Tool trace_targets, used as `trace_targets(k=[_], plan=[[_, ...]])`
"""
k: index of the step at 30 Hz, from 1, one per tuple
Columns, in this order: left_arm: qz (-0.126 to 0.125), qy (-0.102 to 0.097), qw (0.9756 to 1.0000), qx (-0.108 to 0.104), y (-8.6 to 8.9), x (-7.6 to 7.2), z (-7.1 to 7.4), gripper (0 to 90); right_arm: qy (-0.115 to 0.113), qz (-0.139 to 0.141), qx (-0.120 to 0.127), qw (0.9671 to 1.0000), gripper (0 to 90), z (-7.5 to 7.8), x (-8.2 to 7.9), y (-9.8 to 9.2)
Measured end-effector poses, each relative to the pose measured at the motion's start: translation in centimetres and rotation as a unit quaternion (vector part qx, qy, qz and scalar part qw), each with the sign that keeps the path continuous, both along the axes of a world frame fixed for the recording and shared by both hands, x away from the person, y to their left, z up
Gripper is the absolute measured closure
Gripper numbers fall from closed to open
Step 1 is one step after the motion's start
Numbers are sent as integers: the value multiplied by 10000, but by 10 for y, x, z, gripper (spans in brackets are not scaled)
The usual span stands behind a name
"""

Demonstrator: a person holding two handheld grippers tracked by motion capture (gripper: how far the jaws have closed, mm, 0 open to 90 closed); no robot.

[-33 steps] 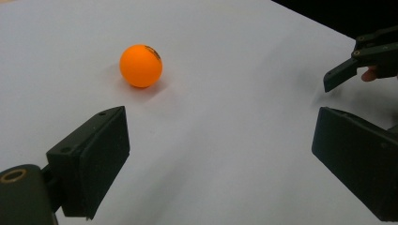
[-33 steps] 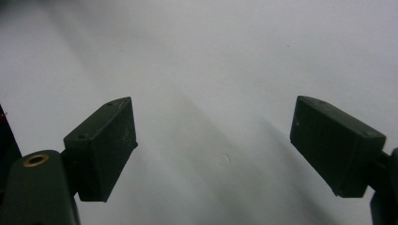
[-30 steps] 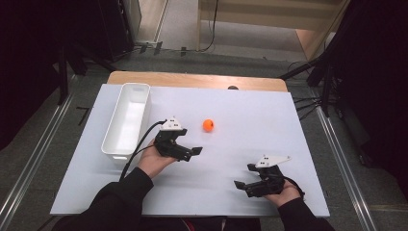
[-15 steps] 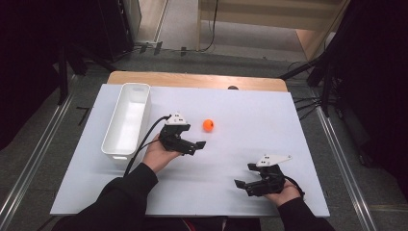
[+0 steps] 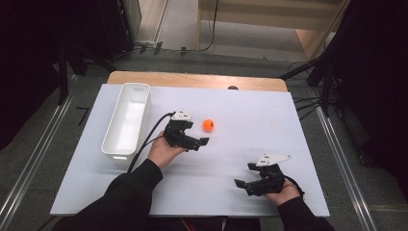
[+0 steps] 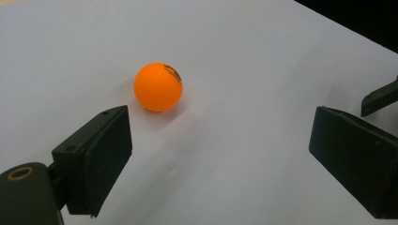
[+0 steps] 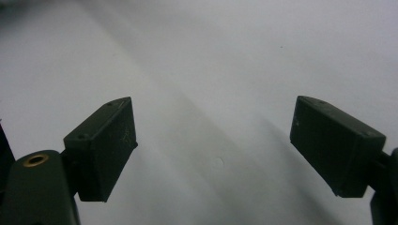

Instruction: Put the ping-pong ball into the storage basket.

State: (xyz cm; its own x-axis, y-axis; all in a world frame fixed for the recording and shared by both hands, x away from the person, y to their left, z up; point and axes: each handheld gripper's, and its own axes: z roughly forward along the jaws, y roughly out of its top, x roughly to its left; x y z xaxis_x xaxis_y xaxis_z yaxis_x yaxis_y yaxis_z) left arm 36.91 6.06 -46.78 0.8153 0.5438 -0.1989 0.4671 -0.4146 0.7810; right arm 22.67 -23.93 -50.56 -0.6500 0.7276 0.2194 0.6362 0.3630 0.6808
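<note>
The orange ball (image 5: 208, 125) is seen free on the surface at 1 o'clock of the nearer, spread-jawed left gripper (image 5: 199, 142).

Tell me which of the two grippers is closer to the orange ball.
The left gripper, beside the white bin; the orange ball lies just beyond its open jaws. The right gripper sits far nearer the person.

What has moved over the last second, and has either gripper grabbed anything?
The left gripper moved forward up the table toward the orange ball, fingers open, nothing grabbed. The ball, white bin and right gripper stayed put.
</note>
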Motion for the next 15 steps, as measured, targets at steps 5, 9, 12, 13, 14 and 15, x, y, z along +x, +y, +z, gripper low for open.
trace_targets(k=[5, 9, 12, 13, 14, 15], plan=[[67, -2, 10000, -52, -1, 5, 1, 68, 23, -9, 0, 10000, 136, 0, 0, 0], [136, -125, 9998, -73, -3, 9, 2, 69, 58, 10, 21, 10000, 136, 0, 0, 0], [83, -54, 9999, -54, -6, 13, 2, 68, 28, -10, 26, 10000, 136, 0, 1, 0], [73, -55, 10000, -27, -7, 14, 2, 68, 14, -10, 36, 10000, 136, 0, 1, 0], [72, -60, 10000, -17, -8, 14, 2, 68, 14, 0, 34, 10000, 136, 0, 1, 0], [78, -65, 9999, -4, -9, 15, 3, 68, 4, 18, 22, 10000, 136, 0, 1, 1]])
